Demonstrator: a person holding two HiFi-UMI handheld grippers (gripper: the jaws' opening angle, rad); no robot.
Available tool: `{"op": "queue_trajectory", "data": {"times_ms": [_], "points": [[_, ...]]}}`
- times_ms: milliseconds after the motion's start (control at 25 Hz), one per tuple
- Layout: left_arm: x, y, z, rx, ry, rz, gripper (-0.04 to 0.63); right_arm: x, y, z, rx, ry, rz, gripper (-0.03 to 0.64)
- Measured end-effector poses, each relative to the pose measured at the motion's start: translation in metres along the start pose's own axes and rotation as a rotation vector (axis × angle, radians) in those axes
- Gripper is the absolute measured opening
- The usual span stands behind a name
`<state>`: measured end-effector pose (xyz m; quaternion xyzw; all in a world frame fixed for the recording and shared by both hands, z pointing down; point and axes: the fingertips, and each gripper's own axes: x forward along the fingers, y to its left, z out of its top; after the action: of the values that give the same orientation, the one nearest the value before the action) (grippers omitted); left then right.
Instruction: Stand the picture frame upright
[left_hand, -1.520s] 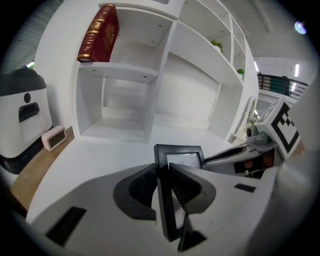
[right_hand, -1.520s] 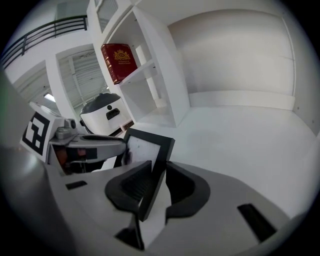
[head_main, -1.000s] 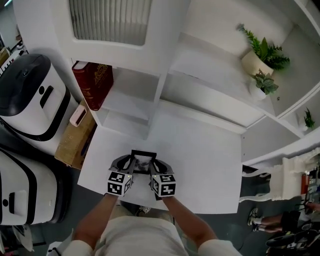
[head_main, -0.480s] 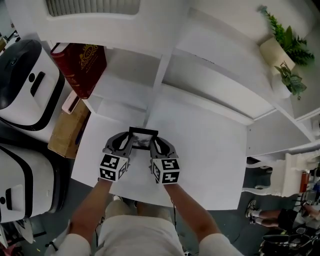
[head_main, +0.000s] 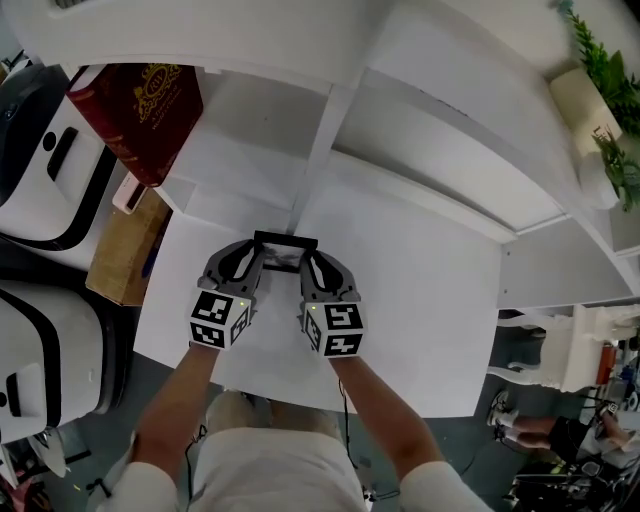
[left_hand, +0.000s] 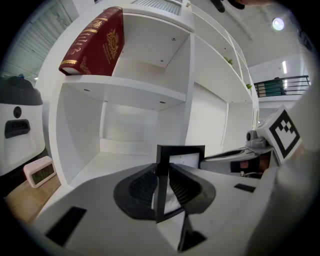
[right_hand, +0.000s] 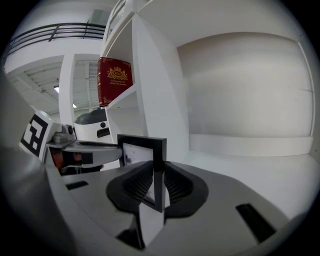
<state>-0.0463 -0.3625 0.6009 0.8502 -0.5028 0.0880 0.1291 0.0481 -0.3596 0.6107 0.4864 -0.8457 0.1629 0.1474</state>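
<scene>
Nearest the head camera, the person's bare forearms reach out over the plain white tabletop (head_main: 430, 300), one gripper in each hand, each with its marker cube on top. The left gripper (left_hand: 162, 189) has its dark ribbed jaws clenched on the left upright edge of the black rectangular picture frame (head_main: 285, 243). The right gripper (right_hand: 159, 189) grasps the frame's right upright edge in the same way. In both gripper views the edge sits squarely between the pads, pinched from front and back.

The frame spans the gap between the two pairs of jaws. It is held roughly upright, with its pale inner panel facing back toward the person and its top bar above the jaw tips. No view shows whether its lower edge touches the tabletop.

Just beyond the frame rises the white open shelf unit (head_main: 330, 160). A dark red hardback book with a gold emblem (head_main: 140, 105) leans on a shelf to the upper left. A green leafy plant in a cream pot (head_main: 590, 95) sits far off at the upper right.
</scene>
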Motion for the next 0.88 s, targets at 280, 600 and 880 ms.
{"op": "queue_trajectory", "data": {"times_ms": [280,600,880], "points": [[0.007,0.004,-0.002,-0.011,-0.008,-0.009,0.084,0.003,-0.001,0.003,-0.008,-0.013,-0.008,0.081],[0.014,0.006,-0.008,0.000,-0.010,-0.029,0.084,0.008,-0.004,-0.008,0.006,-0.004,-0.034,0.081],[0.012,0.007,0.007,-0.001,-0.060,-0.019,0.086,0.013,-0.003,0.000,-0.044,-0.018,-0.033,0.097]]}}
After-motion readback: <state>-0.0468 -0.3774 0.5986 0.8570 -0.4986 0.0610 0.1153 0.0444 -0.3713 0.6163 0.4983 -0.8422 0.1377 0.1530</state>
